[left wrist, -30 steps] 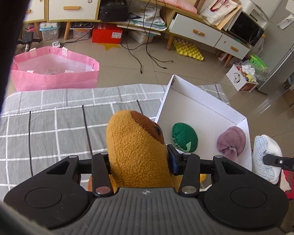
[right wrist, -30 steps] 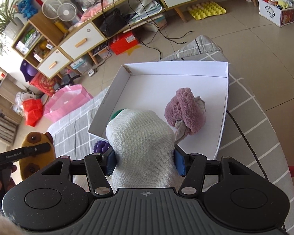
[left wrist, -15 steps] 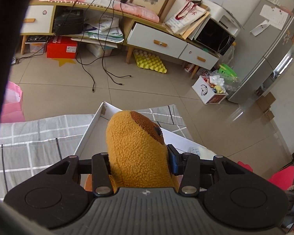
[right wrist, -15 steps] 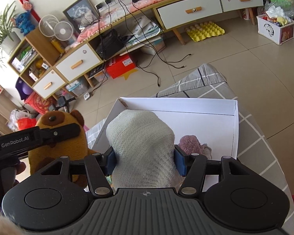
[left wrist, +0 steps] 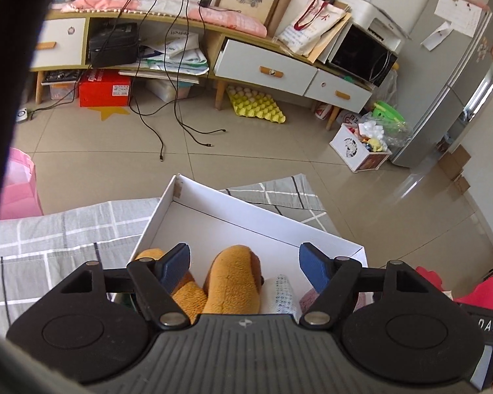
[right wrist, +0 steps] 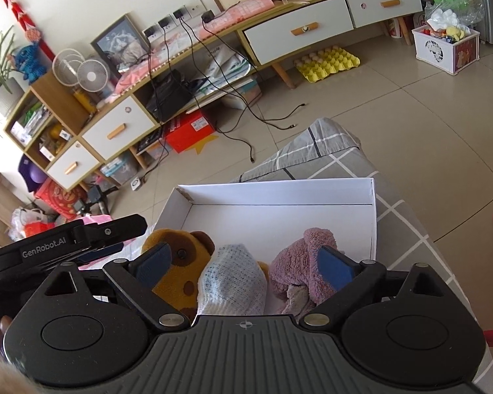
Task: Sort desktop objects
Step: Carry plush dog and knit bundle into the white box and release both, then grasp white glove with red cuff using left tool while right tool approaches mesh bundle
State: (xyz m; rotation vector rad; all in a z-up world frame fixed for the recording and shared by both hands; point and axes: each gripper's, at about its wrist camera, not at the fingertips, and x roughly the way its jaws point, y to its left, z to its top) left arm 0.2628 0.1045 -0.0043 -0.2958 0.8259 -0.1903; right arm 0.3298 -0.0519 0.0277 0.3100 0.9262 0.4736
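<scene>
Both grippers, left gripper [left wrist: 245,264] and right gripper [right wrist: 243,264], gape, half-hiding toys in white box [right wrist: 279,192].

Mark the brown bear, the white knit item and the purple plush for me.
Brown bear [right wrist: 180,272]: right wrist view, on its face.
White knit item [right wrist: 231,282]: right wrist view, on its rounded top.
Purple plush [right wrist: 295,262]: right wrist view, on its fluffy upper part.
</scene>
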